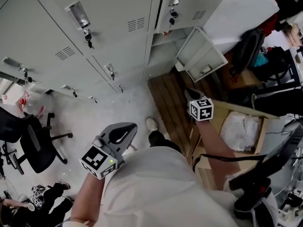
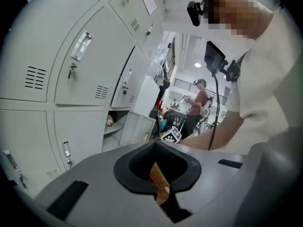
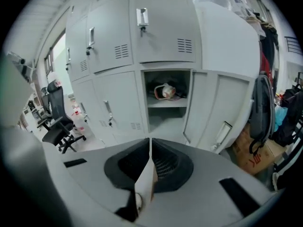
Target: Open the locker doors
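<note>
Underfoot a pale speckled floor (image 1: pixel 118 110), with a strip of wooden planks (image 1: pixel 168 103) at the right side. On the left a black office chair (image 1: pixel 38 148); on the right a cardboard box (image 1: pixel 241 129) and a dark backpack (image 1: pixel 248 46). Ahead, a bank of grey lockers (image 1: pixel 47 32), most doors closed, with keys (image 1: pixel 88 38) hanging in the locks. One lower door (image 1: pixel 201 56) swung out wide, its compartment (image 3: pixel 163 122) showing a shelf (image 3: pixel 165 105) with a small object (image 3: pixel 165 91) on it. Left gripper (image 1: pixel 118 135) and right gripper (image 1: pixel 193 96) both apart from the lockers, jaws pressed together, nothing between them.
</note>
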`<state>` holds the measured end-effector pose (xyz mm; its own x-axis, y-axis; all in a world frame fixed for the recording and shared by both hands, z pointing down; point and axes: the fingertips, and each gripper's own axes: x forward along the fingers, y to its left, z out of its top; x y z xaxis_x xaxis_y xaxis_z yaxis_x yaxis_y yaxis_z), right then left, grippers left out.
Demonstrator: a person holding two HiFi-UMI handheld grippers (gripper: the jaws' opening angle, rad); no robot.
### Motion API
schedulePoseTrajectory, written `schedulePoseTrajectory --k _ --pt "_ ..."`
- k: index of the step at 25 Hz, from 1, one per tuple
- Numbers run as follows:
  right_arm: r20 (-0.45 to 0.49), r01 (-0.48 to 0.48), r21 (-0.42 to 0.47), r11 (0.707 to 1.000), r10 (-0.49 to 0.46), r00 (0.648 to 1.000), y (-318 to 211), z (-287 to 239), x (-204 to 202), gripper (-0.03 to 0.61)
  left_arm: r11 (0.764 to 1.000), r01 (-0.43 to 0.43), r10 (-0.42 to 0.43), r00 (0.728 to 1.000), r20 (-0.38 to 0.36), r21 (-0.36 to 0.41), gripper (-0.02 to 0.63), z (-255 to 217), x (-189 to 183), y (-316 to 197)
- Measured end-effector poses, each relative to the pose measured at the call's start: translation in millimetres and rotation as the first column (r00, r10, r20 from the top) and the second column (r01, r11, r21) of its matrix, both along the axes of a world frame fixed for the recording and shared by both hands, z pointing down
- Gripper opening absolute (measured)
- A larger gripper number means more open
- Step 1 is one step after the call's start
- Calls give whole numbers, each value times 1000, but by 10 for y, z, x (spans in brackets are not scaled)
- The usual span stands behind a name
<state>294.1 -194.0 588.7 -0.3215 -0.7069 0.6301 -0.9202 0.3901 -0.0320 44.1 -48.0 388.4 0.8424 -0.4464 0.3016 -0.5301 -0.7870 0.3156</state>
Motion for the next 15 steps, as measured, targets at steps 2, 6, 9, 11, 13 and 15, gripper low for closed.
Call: schedulePoseTrajectory --k 2,6,9,11,13,15 --pt "10 43 10 999 -43 999 139 -83 -366 25 1000 21 -21 1000 -9 1 9 -17 -205 146" --pt "32 133 20 991 -134 991 408 -176 -1061 25 997 75 -75 997 -11 6 9 -36 -612 408" --pt "48 185 29 982 -187 981 596 -230 -1527 25 994 112 -111 994 -13 16 9 -37 -904 615" --pt "53 224 38 974 -225 973 713 -266 -1830 25 991 137 -136 991 -15 15 9 -14 -1099 771" --pt "52 263 52 963 -266 963 824 -313 -2119 25 987 159 -159 987 -15 9 9 21 -1286 937" --pt "55 296 61 953 -299 953 928 -360 -2383 25 984 180 -180 984 -14 1 9 56 -1460 1098"
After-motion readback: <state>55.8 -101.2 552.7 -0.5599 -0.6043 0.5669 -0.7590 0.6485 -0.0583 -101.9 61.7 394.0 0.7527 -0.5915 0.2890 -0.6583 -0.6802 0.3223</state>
